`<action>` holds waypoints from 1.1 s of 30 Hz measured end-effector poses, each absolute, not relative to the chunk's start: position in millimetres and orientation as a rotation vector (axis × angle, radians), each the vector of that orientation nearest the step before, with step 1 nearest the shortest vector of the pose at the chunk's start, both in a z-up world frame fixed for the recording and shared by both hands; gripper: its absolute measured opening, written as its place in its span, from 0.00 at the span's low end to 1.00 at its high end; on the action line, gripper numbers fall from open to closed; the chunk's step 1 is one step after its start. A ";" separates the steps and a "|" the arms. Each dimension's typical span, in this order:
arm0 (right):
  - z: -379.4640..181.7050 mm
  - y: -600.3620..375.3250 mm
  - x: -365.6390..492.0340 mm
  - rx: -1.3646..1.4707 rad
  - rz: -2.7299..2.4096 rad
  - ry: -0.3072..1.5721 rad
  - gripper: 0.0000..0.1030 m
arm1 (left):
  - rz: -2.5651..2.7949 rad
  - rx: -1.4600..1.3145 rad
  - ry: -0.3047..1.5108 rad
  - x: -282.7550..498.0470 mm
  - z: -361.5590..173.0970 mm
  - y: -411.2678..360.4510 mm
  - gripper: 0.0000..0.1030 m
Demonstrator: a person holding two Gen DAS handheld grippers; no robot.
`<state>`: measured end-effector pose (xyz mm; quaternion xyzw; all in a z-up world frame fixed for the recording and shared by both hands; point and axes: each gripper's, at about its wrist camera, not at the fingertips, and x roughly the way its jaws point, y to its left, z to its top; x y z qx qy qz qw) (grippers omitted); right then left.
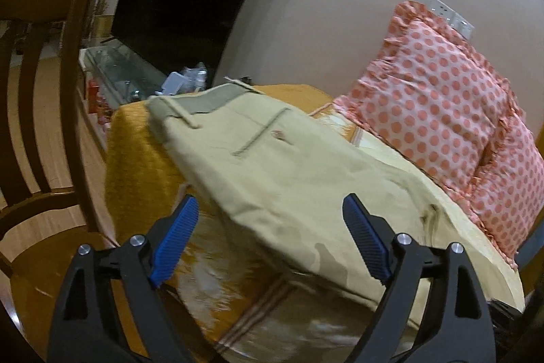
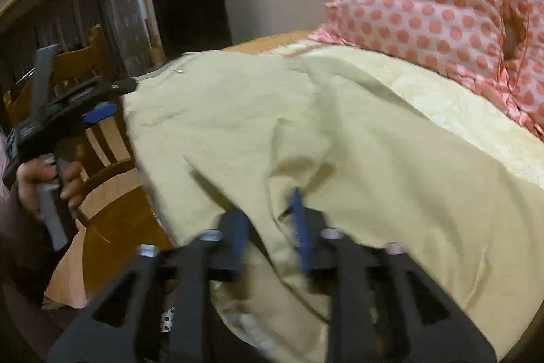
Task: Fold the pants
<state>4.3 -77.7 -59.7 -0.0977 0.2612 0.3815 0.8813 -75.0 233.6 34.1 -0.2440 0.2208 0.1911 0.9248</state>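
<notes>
Your left gripper (image 1: 272, 237) hovers over the near edge of the pants (image 1: 272, 172), its blue-padded fingers (image 1: 176, 240) spread wide with nothing between them. Your right gripper (image 2: 272, 220) sits low at the near end of the same garment; its fingers stand narrowly apart with a ridge of cloth running up between them, but motion blur prevents confirming whether they pinch it. In the right wrist view, your left gripper (image 2: 98, 114) appears off the left edge of the pants (image 2: 306, 142), with your hand (image 2: 44, 182) on its handle.

The pants lie on a table covered by a yellow-orange cloth (image 1: 136, 152), just beside a pink polka-dot pillow (image 1: 442, 111), which lies along their far side. They are khaki and lie doubled with the legs stacked. The waistband (image 1: 207, 101) points away from you at the far table edge, with belt loops and a buttoned back pocket (image 1: 261, 135) facing up. The fabric is creased near your right gripper.

Count: one pair of pants, two grippers, one pillow, one wooden chair (image 1: 44, 84), one dark television screen (image 1: 190, 9).
</notes>
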 end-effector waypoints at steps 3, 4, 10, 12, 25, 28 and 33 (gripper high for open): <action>-41.0 -94.0 -3.0 -0.111 0.778 0.452 0.60 | 0.394 -0.528 0.450 -75.8 30.4 244.3 0.84; -35.1 -101.4 -0.3 -0.076 0.747 0.425 0.60 | 0.390 -0.539 0.451 -74.7 29.4 246.8 0.84; -56.6 -84.6 29.2 -0.209 0.542 0.560 0.60 | 0.374 -0.551 0.472 -63.4 23.9 254.7 0.84; -51.8 -85.6 26.2 -0.207 0.555 0.574 0.62 | 0.372 -0.552 0.480 -59.2 22.3 256.8 0.84; -40.7 -95.1 8.6 -0.169 0.616 0.594 0.75 | 0.374 -0.599 0.533 -37.3 23.4 271.8 0.40; -50.0 -104.7 2.8 -0.162 0.627 0.594 0.76 | 0.351 -0.768 0.516 -41.2 20.1 294.3 0.17; -41.9 -131.1 12.4 -0.029 0.659 0.583 0.76 | 0.360 -0.595 0.481 -30.3 57.5 268.5 0.08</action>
